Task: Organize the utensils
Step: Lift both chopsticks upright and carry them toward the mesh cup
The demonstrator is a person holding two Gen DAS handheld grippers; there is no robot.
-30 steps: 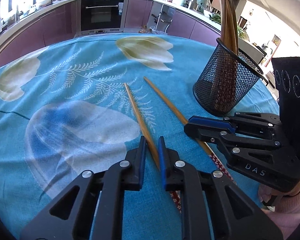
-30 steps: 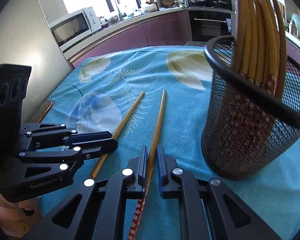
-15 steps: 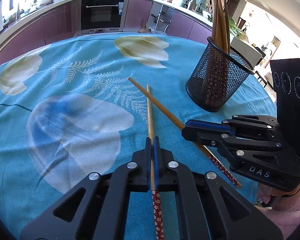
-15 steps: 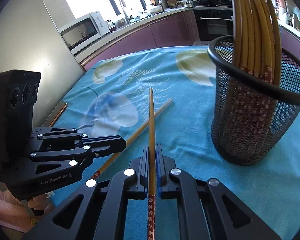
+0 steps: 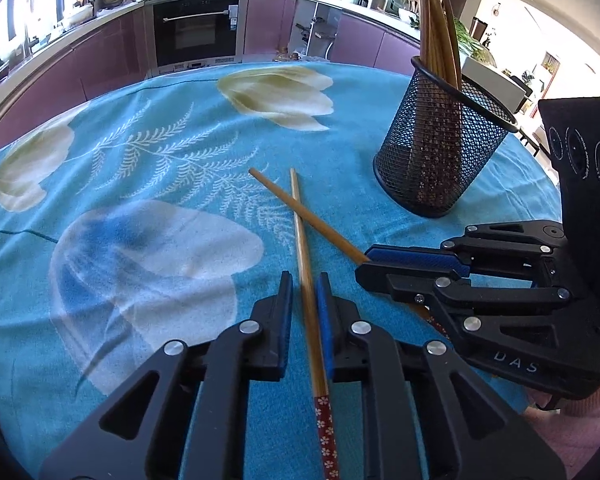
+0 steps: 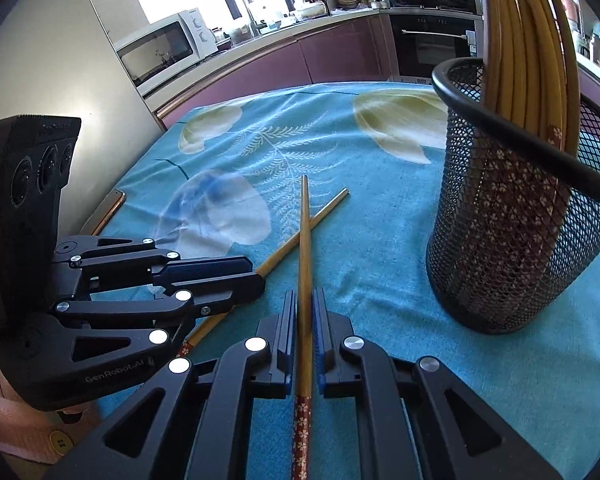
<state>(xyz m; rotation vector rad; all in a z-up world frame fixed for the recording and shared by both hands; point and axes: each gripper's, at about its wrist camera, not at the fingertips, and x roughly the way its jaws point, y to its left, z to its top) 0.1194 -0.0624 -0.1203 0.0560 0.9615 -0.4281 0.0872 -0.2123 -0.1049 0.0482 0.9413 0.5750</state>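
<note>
Mesh holder (image 5: pixel 436 152), ahead-right of left gripper (image 5: pixel 304 292), already packed with chopsticks.

Two chopsticks outside it, crossed.

Left gripper jaws slightly apart, gaps visible either side of left chopstick (image 5: pixel 306 280).

Right gripper (image 6: pixel 305 308) jaws nearly together around right chopstick (image 6: pixel 305 248); firm clamp: cannot tell.

Remaining: both into holder.

– The chopsticks?
– Two loose ones (image 5: pixel 305 264) (image 5: pixel 315 227) lie crossed mid-table, bamboo, red flowered ends.
– The rest?
– Upright in the black mesh holder (image 5: pixel 436 160) toward the table's far right edge.
</note>
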